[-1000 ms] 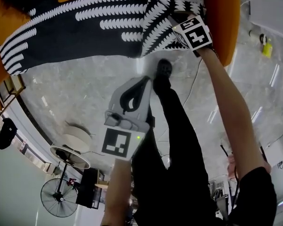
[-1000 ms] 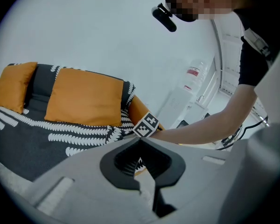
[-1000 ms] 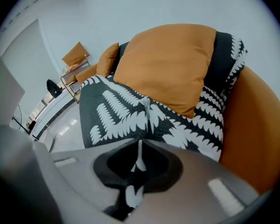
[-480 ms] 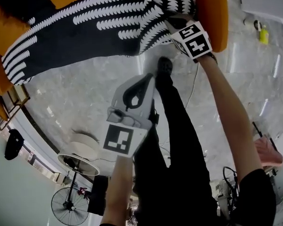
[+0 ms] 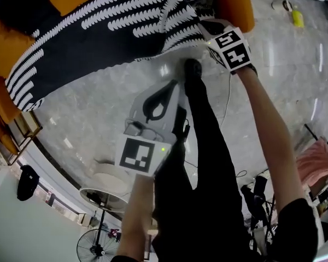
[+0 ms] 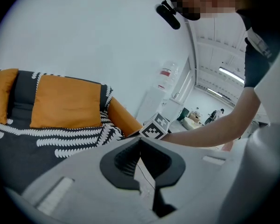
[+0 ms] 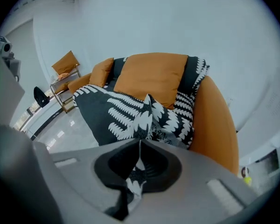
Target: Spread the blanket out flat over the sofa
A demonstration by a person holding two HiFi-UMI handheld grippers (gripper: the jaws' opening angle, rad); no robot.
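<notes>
Since a second ago the right gripper has drawn back from the sofa, its marker cube sitting lower in the head view. Its jaws have just been closing with the blanket between them.

Far left in the head view, a standing fan is on the pale marble floor. The left gripper hovers over that floor, short of the sofa's front. In the left gripper view its jaws are pressed together with nothing between them (just bare floor past the tips). Its cube carries a black-and-white square marker, a pattern and not lettering.

The dark blanket with rows of white leaf shapes is draped across the seat and hangs over the front edge. It is bunched and ridged toward the right arm of the sofa, and orange cushions stand behind it. The right gripper's jaws are clamped on a fold of that fabric near the corner, with cloth trailing below the pads.

My operator's black-trousered leg stands between the two grippers. At the far right a small yellow bottle is on the floor. In the left gripper view a clear bottle with a red label shows by the wall, its print too small to read.
</notes>
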